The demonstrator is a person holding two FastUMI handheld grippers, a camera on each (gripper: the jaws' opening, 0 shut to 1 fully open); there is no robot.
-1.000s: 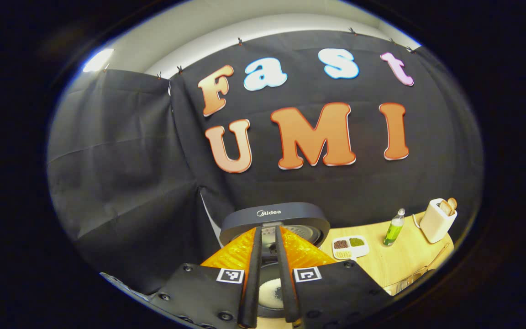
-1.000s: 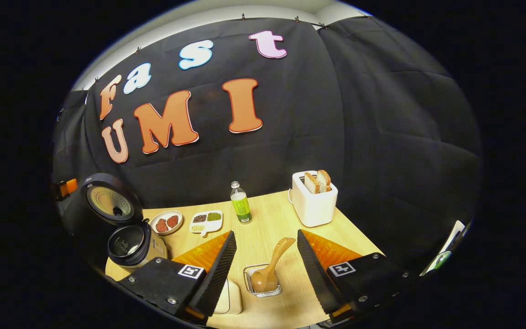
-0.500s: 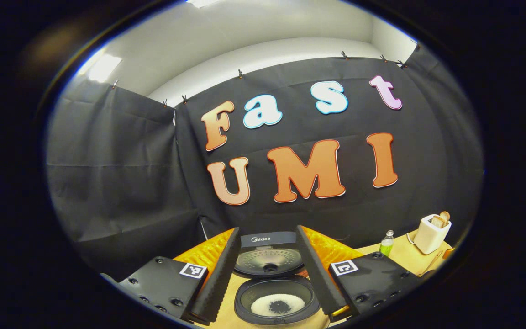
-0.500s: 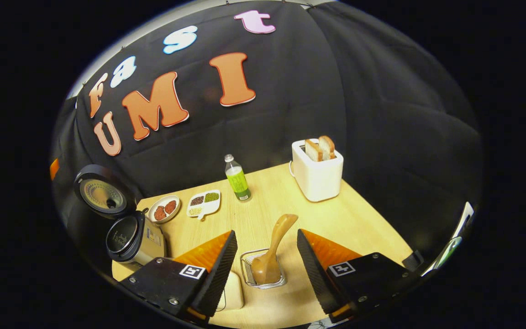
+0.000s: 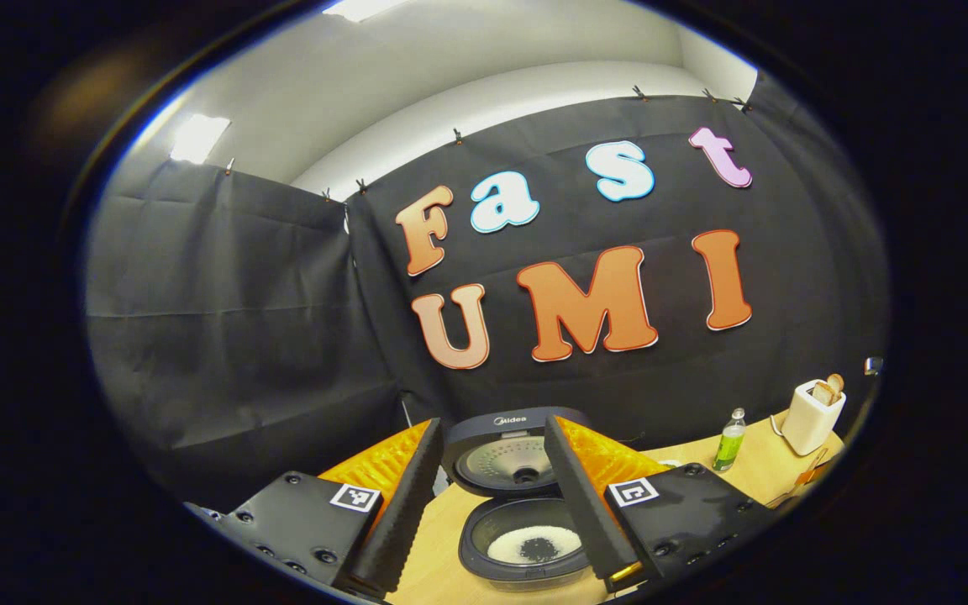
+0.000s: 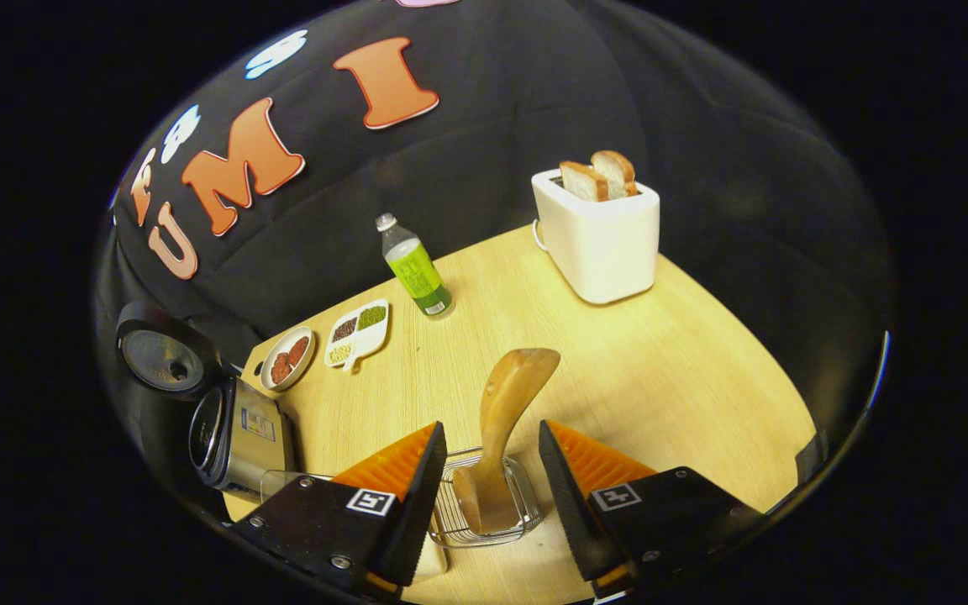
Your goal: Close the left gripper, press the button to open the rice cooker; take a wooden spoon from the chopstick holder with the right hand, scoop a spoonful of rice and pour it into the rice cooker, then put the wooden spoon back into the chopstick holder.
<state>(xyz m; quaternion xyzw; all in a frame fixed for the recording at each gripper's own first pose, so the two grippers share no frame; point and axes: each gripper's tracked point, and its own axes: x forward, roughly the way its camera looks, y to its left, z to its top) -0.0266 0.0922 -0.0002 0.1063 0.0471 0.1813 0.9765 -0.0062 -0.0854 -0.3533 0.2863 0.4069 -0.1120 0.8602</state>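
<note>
1. Right gripper (image 6: 488, 475) hangs with its jaws spread wide, one finger on each side of the wooden spoon (image 6: 505, 428) and touching neither it nor the chopstick holder (image 6: 484, 508).
2. That spoon stands in the wire holder near the table's (image 6: 702, 370) front edge, bowl end down, handle leaning up and away toward the toaster (image 6: 600, 239).
3. Left gripper (image 5: 484, 496) is released too, fingers apart, framing the rice cooker (image 5: 522, 542) without contact. Its lid (image 5: 509, 449) stands raised, and white rice lies in the pot around a dark patch at the middle, so the button step looks finished.
4. Judging from this, the step in hand is the grasp on the spoon's handle.
5. Risk one: the handle tilts, so fingers that close low may catch the holder's wire rim and drag or tip the light basket as the spoon lifts.
6. Risk two: a pinch on the curved, smooth wood could let the spoon swivel between the pads, spoiling the later scoop and pour.
7. Risk three: the green bottle (image 6: 415, 269) and the sectioned dish (image 6: 358, 332) sit between holder and cooker in the right gripper view; a low carry could knock them.
8. Where the rice to be scooped sits I cannot tell.
</note>
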